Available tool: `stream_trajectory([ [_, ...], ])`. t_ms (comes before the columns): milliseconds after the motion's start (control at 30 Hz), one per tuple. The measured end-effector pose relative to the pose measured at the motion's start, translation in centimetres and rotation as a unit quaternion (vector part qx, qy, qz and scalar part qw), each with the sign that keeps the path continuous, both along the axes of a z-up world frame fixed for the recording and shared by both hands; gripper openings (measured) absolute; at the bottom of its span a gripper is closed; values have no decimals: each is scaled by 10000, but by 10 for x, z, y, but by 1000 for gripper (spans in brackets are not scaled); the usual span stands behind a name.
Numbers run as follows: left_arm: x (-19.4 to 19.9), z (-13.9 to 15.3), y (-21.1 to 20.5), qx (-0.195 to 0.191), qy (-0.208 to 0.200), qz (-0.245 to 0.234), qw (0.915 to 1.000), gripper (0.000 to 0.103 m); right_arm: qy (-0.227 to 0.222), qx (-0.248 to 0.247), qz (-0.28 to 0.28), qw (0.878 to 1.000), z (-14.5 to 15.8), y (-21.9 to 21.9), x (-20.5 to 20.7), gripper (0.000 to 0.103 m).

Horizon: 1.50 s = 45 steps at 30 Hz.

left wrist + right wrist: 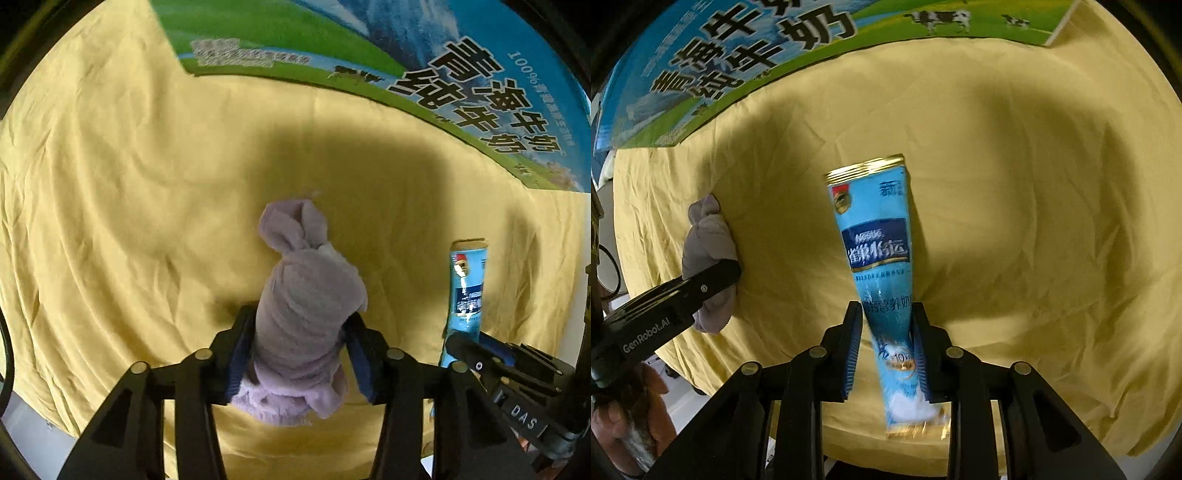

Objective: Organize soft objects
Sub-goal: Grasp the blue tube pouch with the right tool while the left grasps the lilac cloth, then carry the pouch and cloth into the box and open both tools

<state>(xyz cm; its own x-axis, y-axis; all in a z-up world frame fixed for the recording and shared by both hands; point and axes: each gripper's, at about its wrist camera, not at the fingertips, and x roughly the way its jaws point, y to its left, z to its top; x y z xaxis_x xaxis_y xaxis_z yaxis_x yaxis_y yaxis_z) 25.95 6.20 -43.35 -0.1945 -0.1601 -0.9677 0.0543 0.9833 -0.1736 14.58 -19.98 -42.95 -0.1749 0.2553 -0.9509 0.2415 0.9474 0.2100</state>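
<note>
My left gripper [301, 325] is shut on a lilac plush toy [303, 295] and holds it above the yellow cloth [110, 184]. The toy also shows in the right wrist view [707, 254], at the left. My right gripper [886, 317] is shut on a light blue Nestle milk-powder pouch [877, 236], which sticks up between the fingers, tilted slightly left. The pouch shows in the left wrist view [467, 284], at the right, with the right gripper's fingers [476, 354] below it.
A large milk carton box with green, blue and Chinese print [406, 55] stands at the far edge of the cloth; it also shows in the right wrist view [738, 48]. The cloth's front edge drops off near the bottom [849, 443].
</note>
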Motion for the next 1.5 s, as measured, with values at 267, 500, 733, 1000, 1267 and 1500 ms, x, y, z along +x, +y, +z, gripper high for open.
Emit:
stream_trajectory([
  [267, 3, 2, -45, 417, -239, -244, 9985, 51, 58, -56, 153, 9998, 1, 0, -1, 54],
  [500, -32, 8, -95, 717, -437, -326, 9959, 36, 75, -576, 392, 9975, 0, 13, -10, 47],
  [733, -63, 15, -109, 791, -504, -331, 9950, 35, 105, -970, 497, 9940, 3, 17, -10, 20],
  [1000, -93, 40, -113, 677, -710, -383, 9944, 35, -55, -829, 403, 9957, 15, 17, -1, 15],
  [1267, -115, 109, -134, 434, -1210, -408, 9909, 35, -552, -552, 416, 9961, 78, -5, -10, 15],
  [1500, -117, 191, -126, 230, -1825, -353, 9823, 35, -1141, -285, 383, 9923, 152, -19, -8, 15],
])
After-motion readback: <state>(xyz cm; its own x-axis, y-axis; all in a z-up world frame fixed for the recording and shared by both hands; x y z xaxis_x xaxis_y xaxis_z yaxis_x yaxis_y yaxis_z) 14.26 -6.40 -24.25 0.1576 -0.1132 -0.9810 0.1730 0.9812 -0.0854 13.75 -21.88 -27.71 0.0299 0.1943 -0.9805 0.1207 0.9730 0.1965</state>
